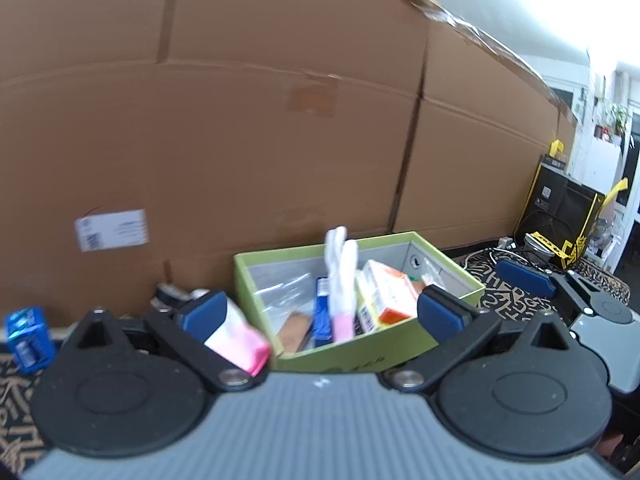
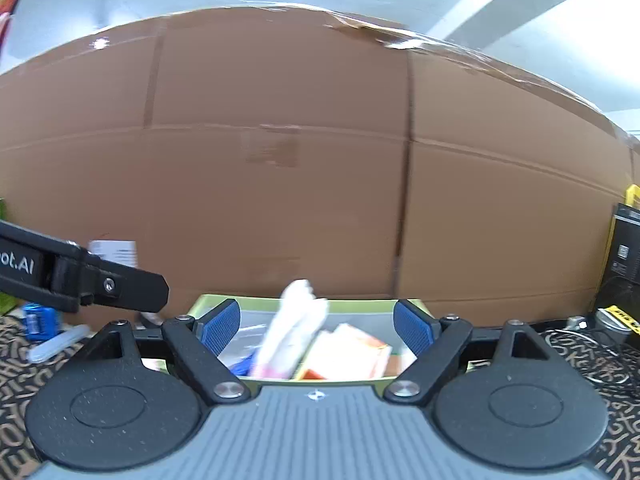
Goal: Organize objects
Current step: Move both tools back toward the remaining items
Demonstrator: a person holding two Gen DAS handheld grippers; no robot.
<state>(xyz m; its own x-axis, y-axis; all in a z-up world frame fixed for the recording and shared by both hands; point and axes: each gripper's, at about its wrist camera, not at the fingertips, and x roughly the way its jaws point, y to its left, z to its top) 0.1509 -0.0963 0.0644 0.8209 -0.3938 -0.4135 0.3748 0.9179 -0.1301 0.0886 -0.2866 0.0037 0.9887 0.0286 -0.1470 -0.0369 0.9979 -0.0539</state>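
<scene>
An open light-green cardboard box point(image 1: 256, 280) sits on the tabletop point(image 2: 592, 364), which has a black cloth with tan squiggly letters on it. The box is right in front of a big brown cardboard wall point(image 1: 240, 120).

Inside the green box a white and pink pack point(image 1: 340, 280) stands up tall, poking above the rim. Just beside it, toward the right wall of the box, is a white and orange carton point(image 1: 390, 292). A blue flat pack point(image 1: 322, 312) is on the other side of the tall pack, and a clear plastic bag point(image 1: 280, 292) lies near the left wall of the box.

The left gripper point(image 1: 320, 312) is spread wide open in front of the green box. A pink and white soft pack point(image 1: 240, 338) leans on its left blue pad point(image 1: 204, 314), but the other pad is far from it, so nothing is squeezed.

The right gripper point(image 2: 318, 330) is also wide open, pointing at the green box, with nothing pinched between its blue fingers point(image 2: 222, 326). The tall white and pink pack shows blurry between them, inside the box.

Left of the green box, a small shiny blue box point(image 1: 28, 338) stands by the brown wall. Right of the green box is a black bag with yellow edges point(image 1: 560, 208).
</scene>
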